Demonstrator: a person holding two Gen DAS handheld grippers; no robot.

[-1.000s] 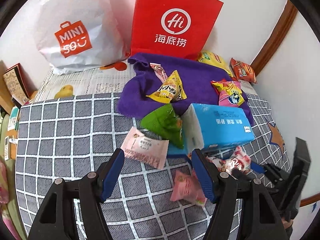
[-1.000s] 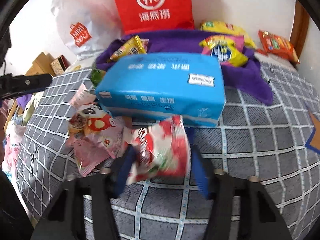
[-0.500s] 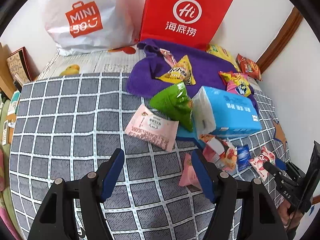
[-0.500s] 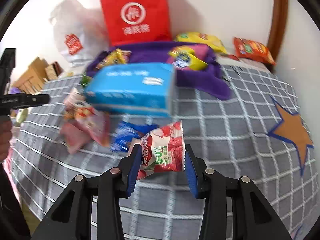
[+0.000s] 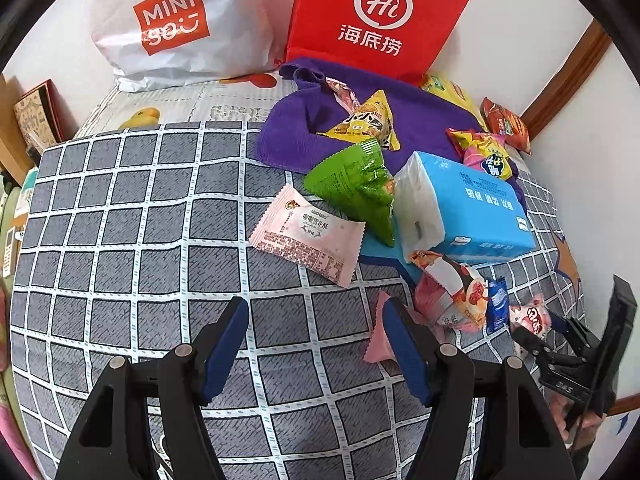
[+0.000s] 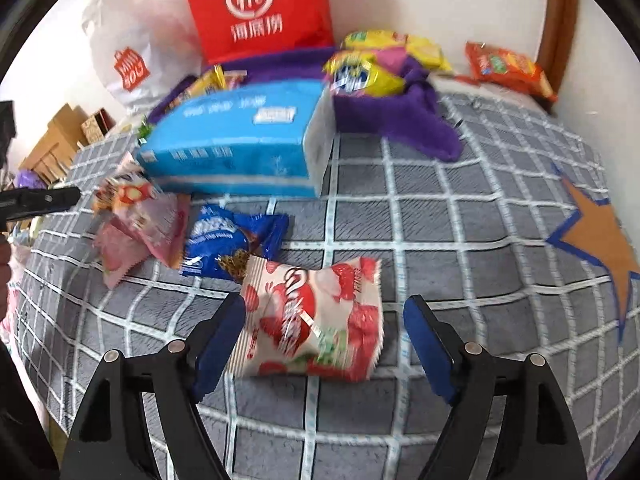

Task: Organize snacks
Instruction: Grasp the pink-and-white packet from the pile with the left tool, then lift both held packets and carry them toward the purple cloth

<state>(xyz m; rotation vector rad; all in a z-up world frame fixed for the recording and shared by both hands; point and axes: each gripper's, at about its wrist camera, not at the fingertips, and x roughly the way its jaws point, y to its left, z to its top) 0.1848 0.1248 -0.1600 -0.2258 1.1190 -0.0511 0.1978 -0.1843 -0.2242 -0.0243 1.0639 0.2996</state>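
My right gripper (image 6: 324,304) hangs low over the grey checked sheet (image 6: 460,220), and its jaws are opening. A red and white strawberry snack packet (image 6: 316,320) lies on the sheet between them, with the right pad clear of it. Beside it lie a blue snack packet (image 6: 228,236) and several pink packets (image 6: 140,220). My left gripper (image 5: 316,308) stands open over the sheet with nothing between its fingers. Beyond it lie a pink packet (image 5: 308,234) and a green triangular packet (image 5: 352,184). The left wrist view shows the strawberry packet (image 5: 532,316) at the right.
A blue tissue pack (image 5: 472,208) lies mid-bed. Behind it a purple cloth (image 5: 304,128) bears a yellow packet (image 5: 368,120) and other snacks. A red paper bag (image 5: 380,16) and a white plastic bag (image 5: 172,28) lean on the back wall. Cardboard boxes (image 6: 52,144) stand left of the bed.
The right gripper carried the strawberry packet rightwards away from the tissue pack, then opened its jaws, and the packet now lies on the sheet. The left gripper stayed open and sank slightly.
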